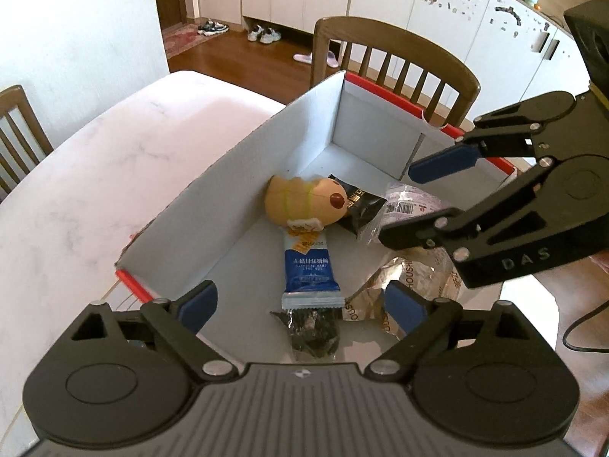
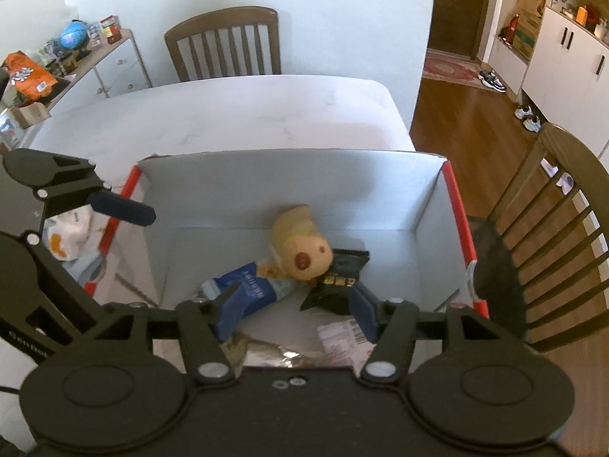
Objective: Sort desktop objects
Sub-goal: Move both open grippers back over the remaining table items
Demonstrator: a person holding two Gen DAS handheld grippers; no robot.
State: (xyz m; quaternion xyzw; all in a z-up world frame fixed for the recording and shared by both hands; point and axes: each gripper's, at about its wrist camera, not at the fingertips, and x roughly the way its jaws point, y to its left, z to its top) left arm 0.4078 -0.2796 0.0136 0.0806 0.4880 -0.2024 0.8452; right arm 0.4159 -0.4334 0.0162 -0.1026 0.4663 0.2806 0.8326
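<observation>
A white cardboard box [image 1: 243,186] with red edges sits on the table and holds several items: a tan plush toy [image 1: 304,200], a blue snack bar [image 1: 310,270], a black packet [image 1: 361,205], a dark wrapped snack [image 1: 316,331] and clear and silver bags [image 1: 415,278]. My left gripper [image 1: 300,304] is open and empty above the near end of the box. My right gripper [image 2: 297,304] is open and empty above the box, over the blue bar [image 2: 247,285] and black packet [image 2: 335,282]. The plush toy [image 2: 300,243] lies beyond its fingertips. The right gripper also shows in the left wrist view [image 1: 411,202].
The box stands on a pale marble table [image 1: 95,175]. Wooden chairs [image 1: 396,64] stand at the far side and the left end [image 2: 224,42]. A white and orange item [image 2: 64,236] lies on the table outside the box by the left gripper [image 2: 114,205]. A cluttered side cabinet [image 2: 76,57] stands beyond.
</observation>
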